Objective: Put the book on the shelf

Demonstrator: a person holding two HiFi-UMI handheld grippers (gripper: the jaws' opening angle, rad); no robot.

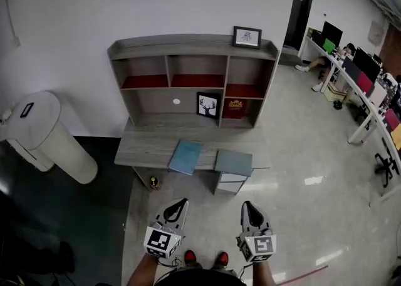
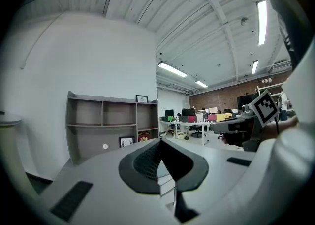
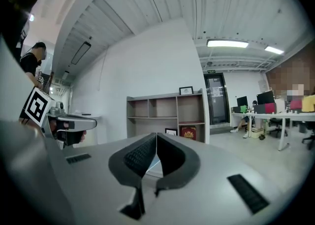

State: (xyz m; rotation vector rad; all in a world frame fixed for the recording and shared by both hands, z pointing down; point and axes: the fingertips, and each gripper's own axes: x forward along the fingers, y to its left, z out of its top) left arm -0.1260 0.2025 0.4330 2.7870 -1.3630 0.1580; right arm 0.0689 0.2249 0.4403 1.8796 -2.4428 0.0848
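While the blue book [image 1: 186, 156] lies flat on the worktop [image 1: 141, 147] under the shelf [image 1: 191, 45] | left tool [image 1: 180, 204] closed, empty | right tool [image 1: 247, 206] closed, empty

Ahead of you a grey desk [image 1: 144, 147] stands against the white wall [image 1: 156, 3]. Above its far side hangs a deer picture [image 1: 208, 105], and just right of that sits a red-and-gold item [image 1: 236, 108]. A small framed picture [image 1: 247, 37] sits highest, to the far right. A drawer unit with a grey top [image 1: 233, 164] stands at the desk's near edge, right of centre. A small brownish thing [image 1: 154, 183], too small to tell, lies on the floor near the desk's left end. On your left a white lidded bin [image 1: 47, 137] stands on a dark mat [image 1: 94, 216]. Far right, a row of white desks [image 1: 366, 112] carries monitors [image 1: 332, 33], with an office chair [image 1: 385, 167] beside it
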